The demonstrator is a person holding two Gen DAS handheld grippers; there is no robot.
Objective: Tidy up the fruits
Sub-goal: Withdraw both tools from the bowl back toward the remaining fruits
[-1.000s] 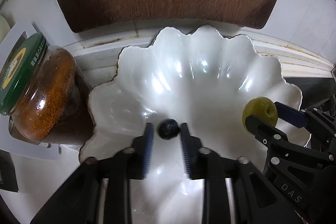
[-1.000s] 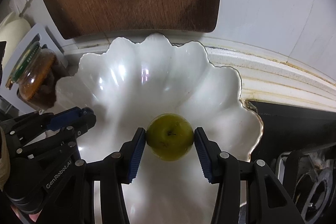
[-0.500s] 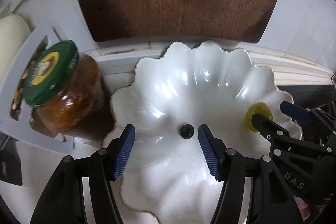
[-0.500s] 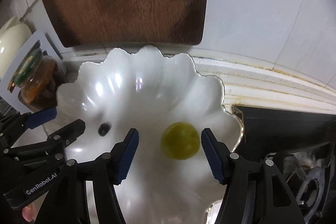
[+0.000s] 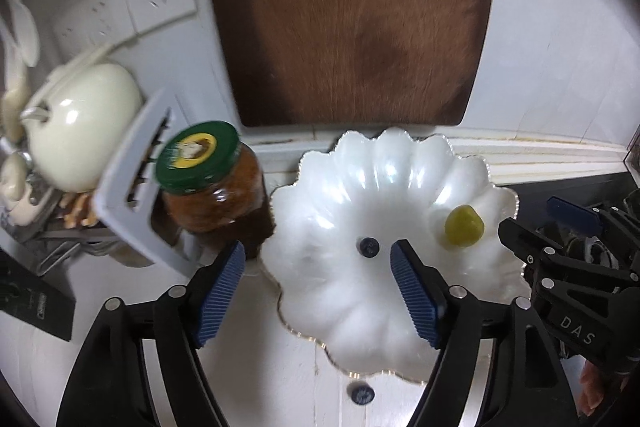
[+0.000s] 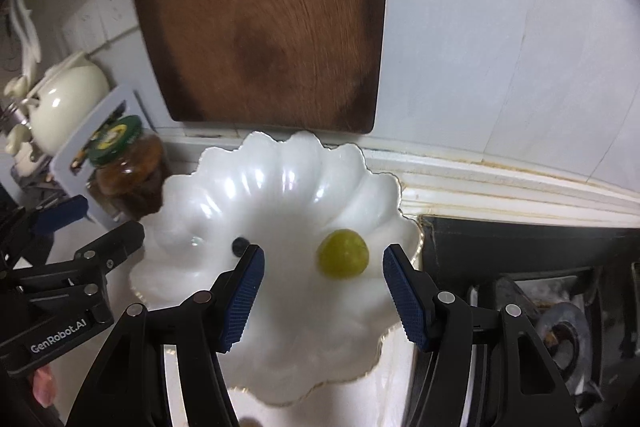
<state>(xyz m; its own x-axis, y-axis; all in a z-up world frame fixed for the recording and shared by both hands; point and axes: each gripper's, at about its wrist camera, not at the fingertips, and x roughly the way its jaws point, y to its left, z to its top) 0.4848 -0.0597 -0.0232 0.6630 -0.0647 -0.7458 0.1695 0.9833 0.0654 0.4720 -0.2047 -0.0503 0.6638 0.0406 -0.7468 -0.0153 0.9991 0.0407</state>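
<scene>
A white scalloped bowl [image 5: 384, 167] [image 6: 280, 155] sits on the white counter. A small dark blueberry [image 5: 369, 247] [image 6: 240, 245] lies near its middle. A green grape-like fruit [image 5: 465, 227] [image 6: 342, 259] lies at its right side. My left gripper [image 5: 318, 275] is open and empty, raised above the bowl's near left rim. My right gripper [image 6: 323, 279] is open and empty, raised above the green fruit. Another blueberry [image 5: 362, 394] lies on the counter in front of the bowl.
A jar with a green lid [image 5: 212, 183] [image 6: 120, 163] stands touching the bowl's left side. A wooden cutting board [image 5: 352, 11] [image 6: 260, 15] leans on the wall behind. A cream teapot [image 5: 80, 123] and a grey rack stand at far left. A dark stove [image 6: 540, 287] is at right.
Both grippers opened, let go of the blueberry and the green fruit in the bowl, and pulled back and up away from it.
</scene>
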